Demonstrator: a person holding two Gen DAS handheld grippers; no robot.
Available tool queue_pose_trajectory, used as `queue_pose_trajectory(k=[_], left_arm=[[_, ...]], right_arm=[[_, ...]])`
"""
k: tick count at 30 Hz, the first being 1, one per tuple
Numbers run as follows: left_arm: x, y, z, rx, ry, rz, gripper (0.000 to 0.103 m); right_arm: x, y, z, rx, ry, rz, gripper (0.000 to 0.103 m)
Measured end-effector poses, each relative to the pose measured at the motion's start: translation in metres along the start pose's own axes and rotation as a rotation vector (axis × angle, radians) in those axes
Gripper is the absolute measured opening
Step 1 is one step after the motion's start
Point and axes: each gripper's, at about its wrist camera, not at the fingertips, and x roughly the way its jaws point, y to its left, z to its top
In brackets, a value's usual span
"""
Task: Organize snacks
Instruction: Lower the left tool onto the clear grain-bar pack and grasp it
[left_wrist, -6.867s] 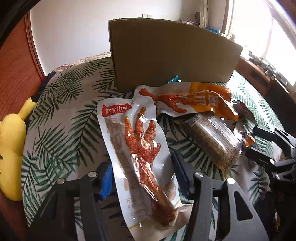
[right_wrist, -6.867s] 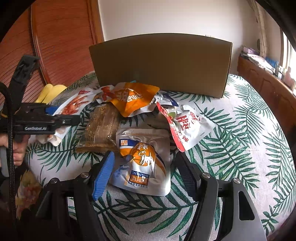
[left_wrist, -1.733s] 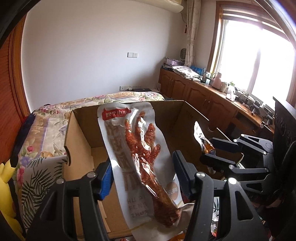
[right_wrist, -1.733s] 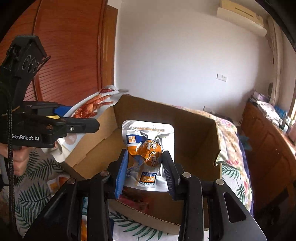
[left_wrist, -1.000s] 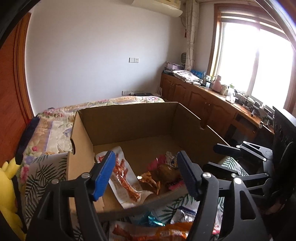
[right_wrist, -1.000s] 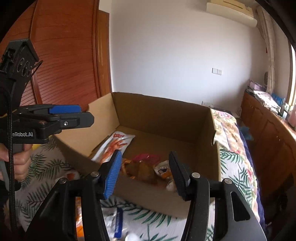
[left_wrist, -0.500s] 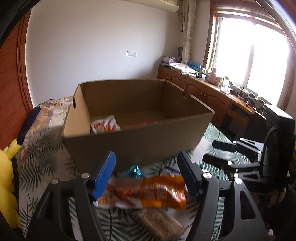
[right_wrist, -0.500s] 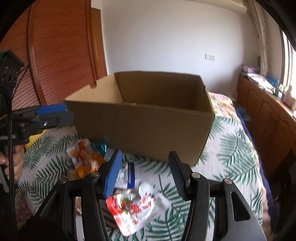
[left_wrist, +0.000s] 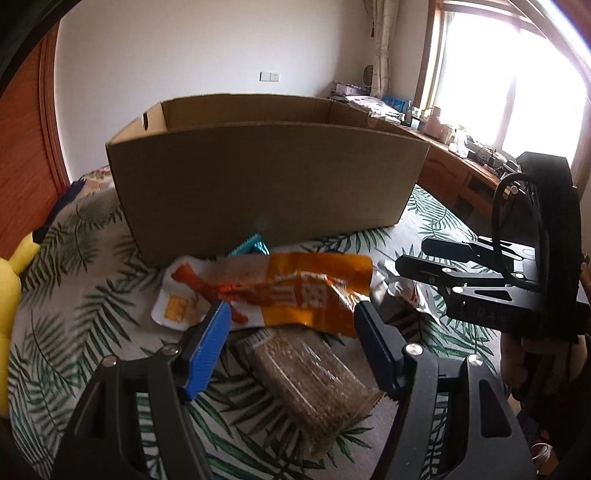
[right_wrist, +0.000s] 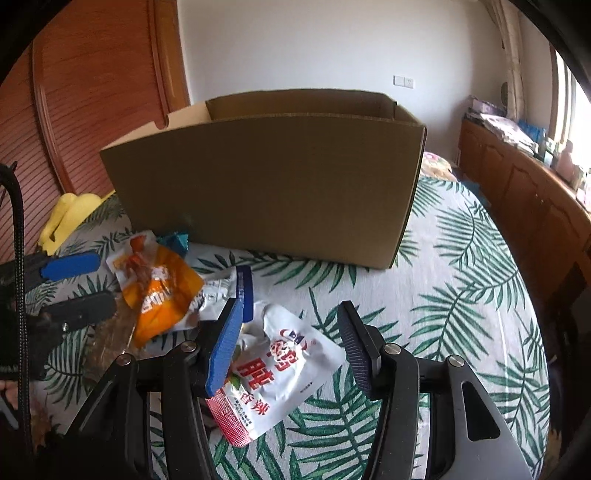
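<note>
Both claws, left (left_wrist: 291, 325) and right (right_wrist: 291, 332), spread and empty above the desk (right_wrist: 461, 295). Box (left_wrist: 266, 177) contents hidden, perhaps some packed; orange packet (left_wrist: 295, 291) and white pouch (right_wrist: 280, 369) remain before it.

The tall cardboard box (left_wrist: 266, 184) is standing straight ahead of you, its near wall blocking any level pass; only its open top is giving a way in. Packets are crowding the leaf-print cloth (right_wrist: 461, 295) on your left: an orange packet (left_wrist: 314, 291) overlapping a clear grain pack (left_wrist: 314, 380). To the right of the white pouch (right_wrist: 280, 365), the cloth is lying bare.
</note>
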Motion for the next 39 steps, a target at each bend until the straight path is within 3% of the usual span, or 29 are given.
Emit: queue_pose_trajectory(k=[14, 39], left_arm=[[0.018, -0.010, -0.014, 0.008, 0.073, 0.057, 0.069], [0.027, 0.013, -0.018, 0.027, 0.142, 0.077, 0.071]], right_arm=[[0.007, -0.005, -0.012, 0.009, 0.059, 0.006, 0.062], [0.008, -0.007, -0.015, 0.034, 0.044, 0.017, 0.064]])
